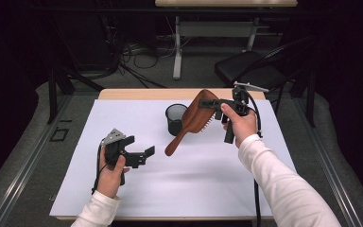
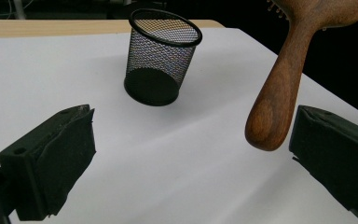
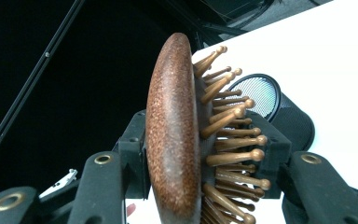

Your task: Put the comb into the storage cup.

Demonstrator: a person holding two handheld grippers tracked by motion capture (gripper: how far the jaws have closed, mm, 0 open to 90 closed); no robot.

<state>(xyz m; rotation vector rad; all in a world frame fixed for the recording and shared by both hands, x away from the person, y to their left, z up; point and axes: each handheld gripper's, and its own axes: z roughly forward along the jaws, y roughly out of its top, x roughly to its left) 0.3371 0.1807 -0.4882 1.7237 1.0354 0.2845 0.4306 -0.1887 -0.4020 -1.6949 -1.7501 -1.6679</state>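
Note:
My right gripper (image 1: 210, 104) is shut on the oval head of a brown wooden hairbrush (image 1: 194, 119), held up over the white sheet. In the right gripper view the pads clamp the brush head (image 3: 175, 130) edge-on, wooden pins pointing right. The handle slants down to the left, ending a little ahead of my left gripper (image 1: 139, 147). That gripper stands open at the sheet's left with nothing between its jaws (image 2: 191, 158); the handle end (image 2: 266, 126) hangs near one jaw, apart from it. A black mesh cup (image 1: 175, 119) stands upright just left of the brush.
A white sheet (image 1: 194, 179) covers the wooden table. The mesh cup (image 2: 161, 56) is empty, and it lies behind the brush in the right gripper view (image 3: 279, 112). Beyond the table are a dark chair (image 1: 250, 68), a desk leg (image 1: 177, 47) and floor cables.

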